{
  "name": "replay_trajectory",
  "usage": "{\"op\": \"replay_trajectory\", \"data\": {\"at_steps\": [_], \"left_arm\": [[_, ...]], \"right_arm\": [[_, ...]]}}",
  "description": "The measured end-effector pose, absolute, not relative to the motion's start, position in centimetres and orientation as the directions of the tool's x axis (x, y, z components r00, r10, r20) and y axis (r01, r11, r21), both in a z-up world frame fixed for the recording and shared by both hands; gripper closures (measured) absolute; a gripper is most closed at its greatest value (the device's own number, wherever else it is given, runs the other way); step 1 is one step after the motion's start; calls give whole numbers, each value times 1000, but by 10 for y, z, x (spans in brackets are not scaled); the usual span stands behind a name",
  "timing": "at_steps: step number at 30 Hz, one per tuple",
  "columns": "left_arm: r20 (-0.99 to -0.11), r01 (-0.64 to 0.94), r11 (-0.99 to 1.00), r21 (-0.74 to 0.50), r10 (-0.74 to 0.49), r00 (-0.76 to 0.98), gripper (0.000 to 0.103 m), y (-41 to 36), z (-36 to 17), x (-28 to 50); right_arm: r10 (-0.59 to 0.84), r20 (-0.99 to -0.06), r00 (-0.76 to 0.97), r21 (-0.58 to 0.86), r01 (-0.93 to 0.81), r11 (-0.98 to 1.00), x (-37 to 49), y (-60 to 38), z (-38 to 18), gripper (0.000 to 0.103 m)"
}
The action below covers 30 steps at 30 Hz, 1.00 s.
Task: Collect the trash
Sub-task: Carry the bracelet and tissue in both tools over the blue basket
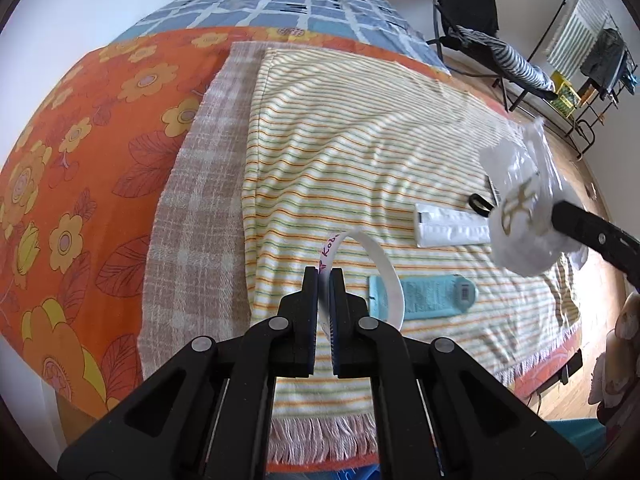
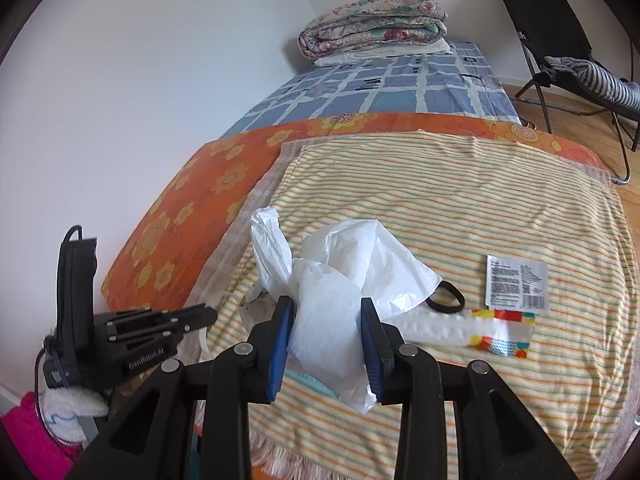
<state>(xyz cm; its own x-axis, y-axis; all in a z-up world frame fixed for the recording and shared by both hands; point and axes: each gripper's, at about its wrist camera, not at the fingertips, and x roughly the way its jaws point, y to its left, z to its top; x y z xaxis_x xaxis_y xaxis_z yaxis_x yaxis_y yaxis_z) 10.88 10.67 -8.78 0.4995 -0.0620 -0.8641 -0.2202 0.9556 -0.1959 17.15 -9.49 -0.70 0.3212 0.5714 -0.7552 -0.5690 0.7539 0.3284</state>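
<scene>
My left gripper [image 1: 325, 274] is shut on a curled white paper strip [image 1: 384, 264] with purple lettering, held above the striped towel [image 1: 360, 140]. My right gripper [image 2: 325, 308] is shut on a white plastic bag [image 2: 344, 280] and holds it above the towel; the bag also shows in the left wrist view [image 1: 520, 208]. On the towel lie a light blue tube [image 1: 436, 294], a white packet [image 1: 452, 230], a black hair tie [image 2: 446, 298], a colourful wrapper [image 2: 500, 332] and a printed label packet [image 2: 516, 283]. The left gripper also shows in the right wrist view [image 2: 200, 316].
The towel lies on an orange flowered sheet [image 1: 80, 140] over a bed with a blue checked cover [image 2: 380, 88] and folded quilts [image 2: 372, 24]. A black folding chair [image 2: 560, 40] and a drying rack [image 1: 592, 52] stand on the wooden floor to the right.
</scene>
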Motion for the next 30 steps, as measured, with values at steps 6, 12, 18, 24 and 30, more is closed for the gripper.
{"op": "replay_trajectory", "data": {"at_steps": [6,12,18,24,30], "left_arm": [[-853,-199,961,-193,-64,518,100,96,-75,94],[-841,-168,967,-190,-72,536,100,81,-64,76],[-834,-114,980,-164,-76,547,100,59,-58,59],[-821,-61,985,-163,-101,561,100,36,-51,38],[-821,-4,987,-161,-131,555,100,15,-53,16]], "right_arm": [[571,-750,334,294,-605,740,143,-113,9,70],[562,-754,340,251,-642,725,108,-129,17,70],[541,-771,338,221,-654,723,75,-149,16,70],[528,-779,337,212,-652,728,45,-168,11,70],[512,-794,327,197,-659,726,15,-183,3,70]]}}
